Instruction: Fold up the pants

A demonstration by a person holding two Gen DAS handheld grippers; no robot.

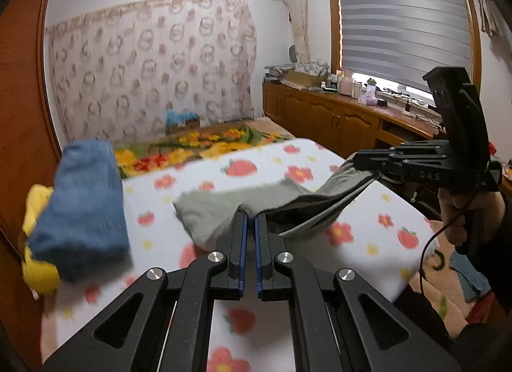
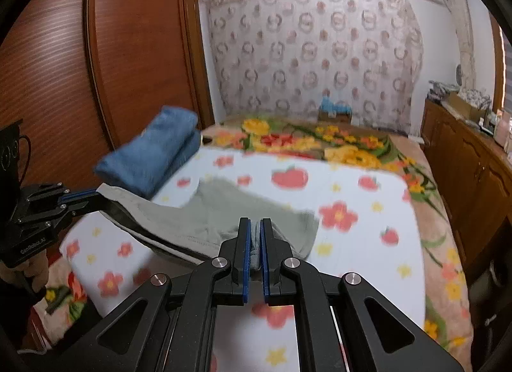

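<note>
Grey-green pants (image 1: 217, 212) hang stretched between both grippers above the flowered bed sheet (image 1: 288, 160), their far end draped on the sheet. My left gripper (image 1: 251, 216) is shut on one corner of the cloth. In its view the right gripper (image 1: 358, 159) stands at the right, clamped on the other corner, held by a hand (image 1: 470, 215). From the right wrist view, the right gripper (image 2: 255, 223) pinches a bunched edge of the pants (image 2: 230, 208), and the left gripper (image 2: 96, 194) grips the cloth at the far left.
A folded blue towel (image 1: 83, 208) lies on yellow cloth (image 1: 36, 228) at the bed's left edge, near a wooden wardrobe (image 2: 96, 68). A floral blanket (image 2: 320, 144) covers the far end of the bed. A wooden cabinet (image 1: 336, 119) with clutter runs under the window at right.
</note>
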